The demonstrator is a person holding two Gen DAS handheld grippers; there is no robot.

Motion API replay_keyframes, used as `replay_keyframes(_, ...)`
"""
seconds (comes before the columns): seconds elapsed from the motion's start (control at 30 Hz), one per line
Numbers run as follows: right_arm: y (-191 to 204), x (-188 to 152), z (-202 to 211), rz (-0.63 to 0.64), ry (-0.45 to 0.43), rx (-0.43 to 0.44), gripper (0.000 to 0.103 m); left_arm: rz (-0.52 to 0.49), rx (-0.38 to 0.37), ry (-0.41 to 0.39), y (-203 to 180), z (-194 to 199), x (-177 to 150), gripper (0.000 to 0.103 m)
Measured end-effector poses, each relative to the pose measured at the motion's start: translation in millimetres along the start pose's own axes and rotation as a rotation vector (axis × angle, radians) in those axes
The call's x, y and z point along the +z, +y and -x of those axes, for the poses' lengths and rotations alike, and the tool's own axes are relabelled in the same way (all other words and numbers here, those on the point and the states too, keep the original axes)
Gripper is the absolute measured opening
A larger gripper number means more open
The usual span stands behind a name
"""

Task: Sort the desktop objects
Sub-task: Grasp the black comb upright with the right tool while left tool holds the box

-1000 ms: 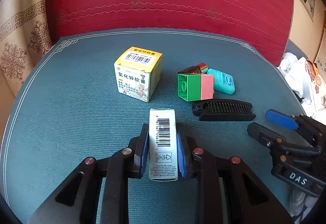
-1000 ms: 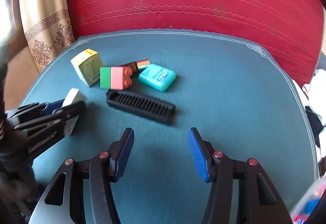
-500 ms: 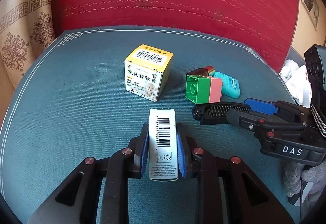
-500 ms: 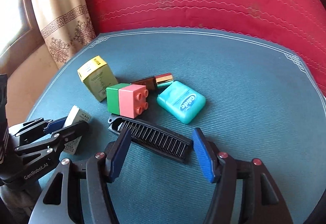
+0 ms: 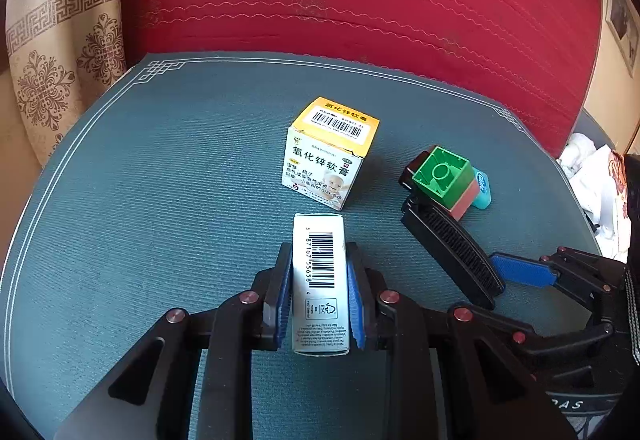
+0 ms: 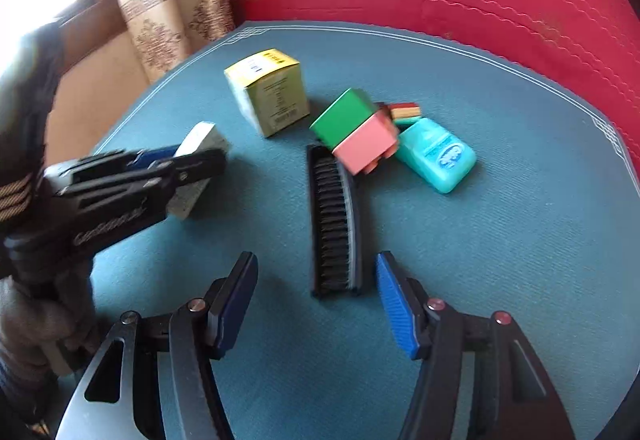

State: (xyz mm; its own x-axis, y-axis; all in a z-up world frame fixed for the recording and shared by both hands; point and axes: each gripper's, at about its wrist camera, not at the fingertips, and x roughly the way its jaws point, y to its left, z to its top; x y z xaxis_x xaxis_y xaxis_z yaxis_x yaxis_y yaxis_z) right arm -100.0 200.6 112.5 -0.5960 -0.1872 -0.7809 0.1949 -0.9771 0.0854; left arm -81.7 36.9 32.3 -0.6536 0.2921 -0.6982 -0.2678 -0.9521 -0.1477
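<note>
Comb [image 6: 335, 224], black, stiff and light by my guess, lies flat on the worktop [image 6: 500, 260] just below the green-and-pink block [image 6: 358, 129], so I'd nip its narrow near end between my closing, still-spread right claw [image 6: 316, 304], while my left claw [image 5: 318, 296] pinches the white carton [image 5: 319, 280].

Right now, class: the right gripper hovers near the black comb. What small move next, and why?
Probably ease the right gripper forward over the black ribbed plastic comb: its closing jaws flank only the comb's near end, without pressing it, while the left gripper already clamps the white barcoded carton.
</note>
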Motion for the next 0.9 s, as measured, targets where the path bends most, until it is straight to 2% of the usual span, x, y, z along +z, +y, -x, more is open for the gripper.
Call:
replay_keyframes(0.33, 14, 17, -18, 0.005, -0.049, -0.16, 0.051, -0.001, -0.005, 0.001, 1, 0, 2, 0.027)
replay_keyframes(0.5, 26, 14, -16, 0.037, -0.05, -0.193, 0.03, 0.005, -0.008, 0.0, 1, 1, 2, 0.027)
replay_keyframes(0.67, 25, 8, -10, -0.001, -0.035, -0.176, 0.029, 0.006, -0.014, -0.009, 0, 5, 2, 0.027)
replay_keyframes(0.9, 28, -18, 17, -0.09, -0.035, -0.12, 0.029, -0.001, -0.033, -0.021, -5, 11, 2, 0.027)
